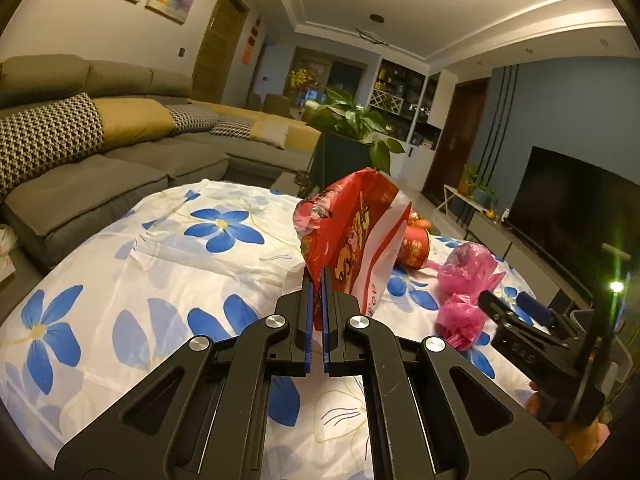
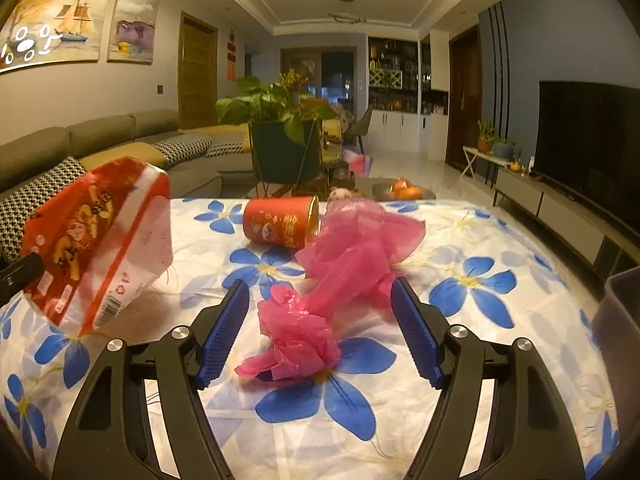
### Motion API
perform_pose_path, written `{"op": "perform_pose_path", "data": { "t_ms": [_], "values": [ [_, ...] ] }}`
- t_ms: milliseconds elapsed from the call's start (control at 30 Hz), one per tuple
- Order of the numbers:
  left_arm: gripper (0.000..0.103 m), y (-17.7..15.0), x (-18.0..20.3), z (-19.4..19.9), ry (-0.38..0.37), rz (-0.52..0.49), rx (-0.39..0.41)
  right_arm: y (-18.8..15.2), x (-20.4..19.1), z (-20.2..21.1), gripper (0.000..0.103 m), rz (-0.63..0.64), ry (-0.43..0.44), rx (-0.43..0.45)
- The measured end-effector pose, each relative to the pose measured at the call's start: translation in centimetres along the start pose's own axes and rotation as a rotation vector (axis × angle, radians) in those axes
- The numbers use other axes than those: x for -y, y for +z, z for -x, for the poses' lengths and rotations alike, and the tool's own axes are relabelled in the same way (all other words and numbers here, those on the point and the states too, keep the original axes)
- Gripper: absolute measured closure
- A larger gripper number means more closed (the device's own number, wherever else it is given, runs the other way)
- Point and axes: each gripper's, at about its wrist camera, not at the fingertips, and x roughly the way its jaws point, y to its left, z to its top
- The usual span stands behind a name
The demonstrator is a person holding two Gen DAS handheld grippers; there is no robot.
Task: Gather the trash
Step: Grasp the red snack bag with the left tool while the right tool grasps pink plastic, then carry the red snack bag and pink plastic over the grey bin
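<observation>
- Living-room surroundings frame the work: a grey sofa [image 1: 100, 160] along one wall, a potted plant [image 2: 276, 120] beyond, a dark television [image 2: 588, 140] on the other side, and in front a counter [image 1: 120, 260] draped in a white cloth with blue flowers.
- On that cloth the trash is scattered: a red paper cup [image 2: 280, 222] lying on its side, a larger pink plastic bag [image 2: 356, 252] bunched just in front of it, and a smaller crumpled pink wad [image 2: 298, 336] nearer the camera.
- Left gripper [image 1: 319, 304]: its fingers are pressed together on the lower edge of a red-and-white snack bag [image 1: 352, 236], which stands up off the cloth. Held by one edge like this, the bag probably hangs clear so it can be carried off without dragging other litter.
- Right gripper [image 2: 320, 320]: its fingers are spread wide, pinching nothing.
- The small pink wad lies on the cloth between the two blue pads [image 2: 224, 332], slightly nearer the left one, with neither touching it; the bigger pink bag's near edge reaches towards the gap from beyond.
- Judged from this, the spread is set to straddle the wad, and closing would likely gather it.
- At the right edge of the right wrist view, a grey bin rim [image 2: 624, 292] appears, perhaps where the trash goes.
</observation>
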Motion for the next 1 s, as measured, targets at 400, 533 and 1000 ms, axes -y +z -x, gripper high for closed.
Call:
{"op": "perform_pose_path", "data": {
  "t_ms": [400,533,1000],
  "values": [
    [0.101,-0.3,-0.2,0.6,0.007,0.018,-0.001,-0.8,-1.1,-2.7,0.039,0.054,0.015,-0.112],
    [0.100,-0.3,-0.2,0.6,0.006,0.020,-0.003,-0.9,-1.3,-3.5,0.053,0.071,0.027,-0.152],
    [0.100,-0.4,0.3,1.8,0.001,0.017,0.003,-1.0,-0.8,-2.1,0.073,0.054,0.112,-0.129]
  ]
}}
